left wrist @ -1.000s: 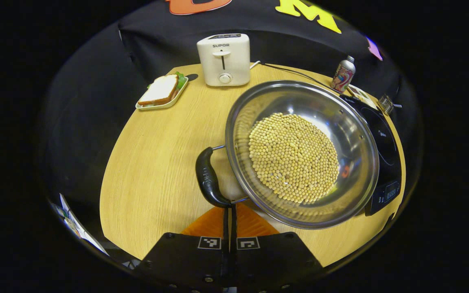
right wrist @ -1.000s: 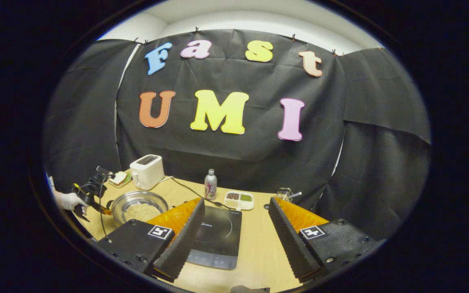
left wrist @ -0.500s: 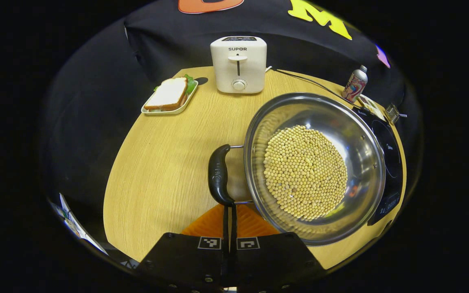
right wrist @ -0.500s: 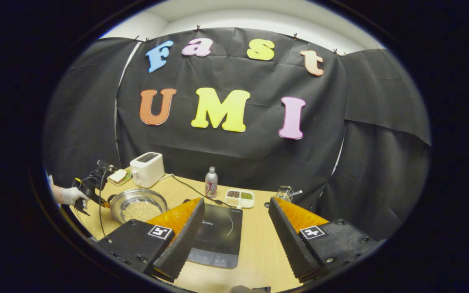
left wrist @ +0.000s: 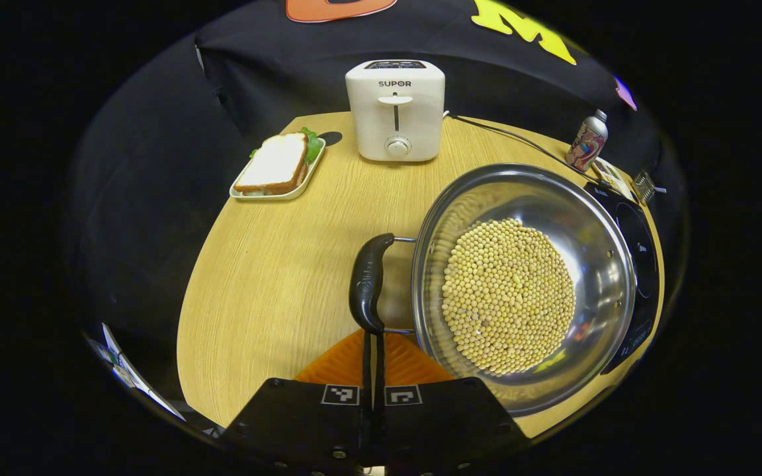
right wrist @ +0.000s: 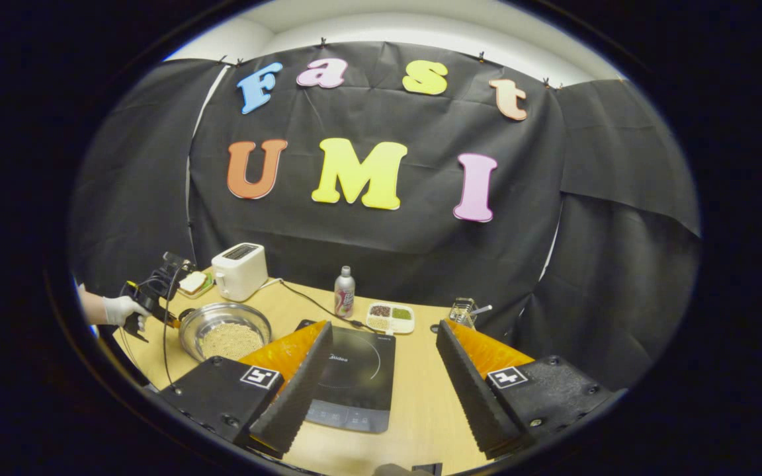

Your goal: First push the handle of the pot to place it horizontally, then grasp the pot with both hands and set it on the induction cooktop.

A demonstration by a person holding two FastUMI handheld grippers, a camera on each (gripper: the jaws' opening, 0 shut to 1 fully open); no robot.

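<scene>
A steel pot (left wrist: 592, 225) full of pale beans stands on the wooden table (left wrist: 268, 277), its black side handle (left wrist: 367, 283) facing me. My left gripper (left wrist: 373, 332) is shut, its tips touching the near end of that handle. The black induction cooktop (left wrist: 642, 264) lies just behind the pot. In the right gripper view the cooktop (right wrist: 354, 367) lies between and beyond my open right gripper (right wrist: 384, 328), which holds nothing. The pot (right wrist: 225, 329) sits to its left, with a gloved hand (right wrist: 120, 309) holding the left gripper (right wrist: 156, 294) at its handle.
A white toaster (left wrist: 395, 109) stands at the back with its cable running right. A sandwich on a tray (left wrist: 278, 166) lies back left, a can (left wrist: 587, 140) back right. A divided dish (right wrist: 391, 317) and a small glass (right wrist: 464, 311) stand behind the cooktop.
The left gripper's shut tips have pushed the handle's near end; the pot has turned so the handle stands straighter in the left gripper view. The right gripper has barely moved.
</scene>
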